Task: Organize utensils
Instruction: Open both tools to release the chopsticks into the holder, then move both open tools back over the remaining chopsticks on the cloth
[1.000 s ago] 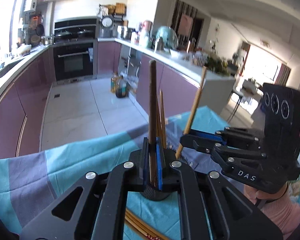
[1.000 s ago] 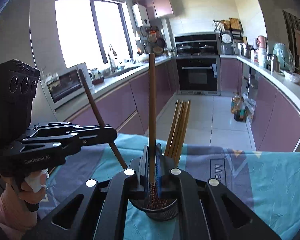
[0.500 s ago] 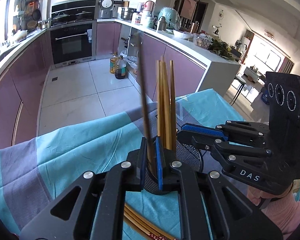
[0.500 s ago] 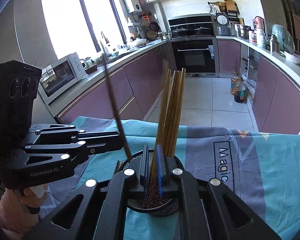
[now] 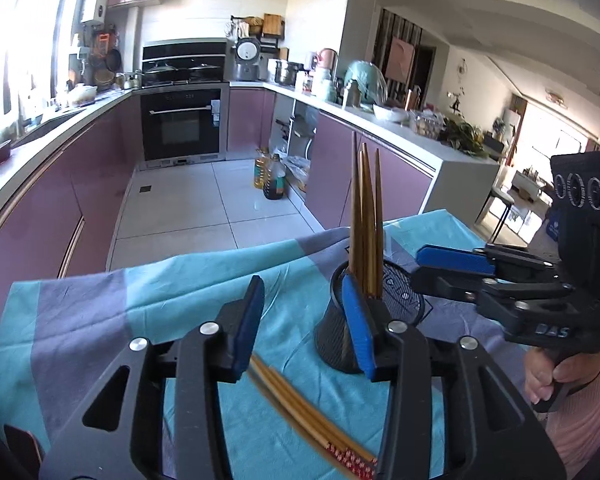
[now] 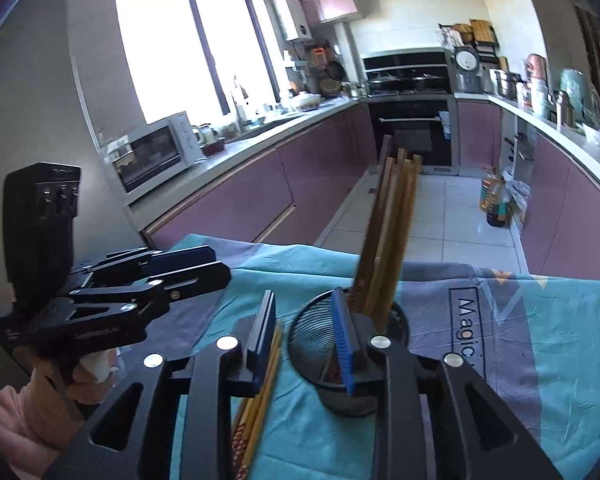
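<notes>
Both jaws were opening and empty: left gripper (image 5: 300, 320) hung directly over loose chopsticks (image 5: 300, 412) lying lengthwise between its jaws near the tabletop's near edge, nearer than right gripper (image 6: 306, 336) beside the mesh holder (image 6: 340, 360).

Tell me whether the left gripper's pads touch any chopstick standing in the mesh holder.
Apart. Left wrist view: left gripper pads are opening, empty; standing chopsticks rise from the mesh holder beyond them.

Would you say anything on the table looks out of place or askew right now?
Yes. A bundle of loose chopsticks lies flat on the blue cloth beside the black mesh holder, while the other chopsticks stand upright inside it. The cloth is also rumpled along its far edge.
</notes>
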A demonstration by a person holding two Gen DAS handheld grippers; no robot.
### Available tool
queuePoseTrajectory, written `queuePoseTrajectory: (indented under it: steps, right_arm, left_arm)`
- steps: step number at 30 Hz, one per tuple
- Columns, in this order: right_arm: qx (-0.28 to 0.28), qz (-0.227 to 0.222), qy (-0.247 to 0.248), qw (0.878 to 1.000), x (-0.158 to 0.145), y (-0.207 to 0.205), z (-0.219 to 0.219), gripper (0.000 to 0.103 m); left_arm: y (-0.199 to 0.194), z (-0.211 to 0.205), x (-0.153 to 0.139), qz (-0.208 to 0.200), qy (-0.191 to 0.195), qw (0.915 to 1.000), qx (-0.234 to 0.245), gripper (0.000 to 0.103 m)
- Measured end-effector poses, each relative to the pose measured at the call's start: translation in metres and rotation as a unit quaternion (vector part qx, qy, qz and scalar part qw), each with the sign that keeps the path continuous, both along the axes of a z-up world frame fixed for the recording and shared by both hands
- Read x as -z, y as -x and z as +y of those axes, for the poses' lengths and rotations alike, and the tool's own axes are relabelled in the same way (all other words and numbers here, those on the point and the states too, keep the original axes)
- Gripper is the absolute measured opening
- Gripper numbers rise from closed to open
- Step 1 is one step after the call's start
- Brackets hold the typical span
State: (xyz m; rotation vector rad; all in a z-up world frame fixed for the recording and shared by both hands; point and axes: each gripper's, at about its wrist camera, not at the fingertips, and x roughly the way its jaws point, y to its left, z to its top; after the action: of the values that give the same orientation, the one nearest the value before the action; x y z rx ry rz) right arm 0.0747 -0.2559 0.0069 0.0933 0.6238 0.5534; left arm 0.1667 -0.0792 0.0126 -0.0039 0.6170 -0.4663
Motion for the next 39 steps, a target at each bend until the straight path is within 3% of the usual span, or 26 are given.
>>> queuePoseTrajectory:
  steps: [4, 13, 20, 29, 39]
  right_arm:
    - [-0.026, 0.003, 0.016, 1.0, 0.007, 0.018, 0.014, 0.037]
    - [-0.045, 0.08, 0.065, 0.994, 0.068, 0.023, 0.043, 0.037]
    - [-0.04, 0.111, 0.068, 0.991, 0.091, 0.027, 0.048, 0.037]
    - [-0.028, 0.125, 0.069, 0.989, 0.105, 0.033, 0.042, 0.037]
    - [-0.028, 0.127, 0.073, 0.989, 0.111, 0.032, 0.044, 0.037]
  left_arm:
    - [0.018, 0.019, 0.011, 0.004, 0.006, 0.9999, -0.011, 0.045]
    - [0.032, 0.041, 0.075, 0.081, -0.01, 0.9963, -0.026, 0.045]
    - [0.032, 0.039, 0.113, 0.129, -0.019, 0.991, -0.029, 0.045]
    - [0.022, 0.025, 0.133, 0.164, -0.021, 0.9861, -0.02, 0.044]
    - [0.014, 0.011, 0.139, 0.17, -0.04, 0.9844, -0.022, 0.043]
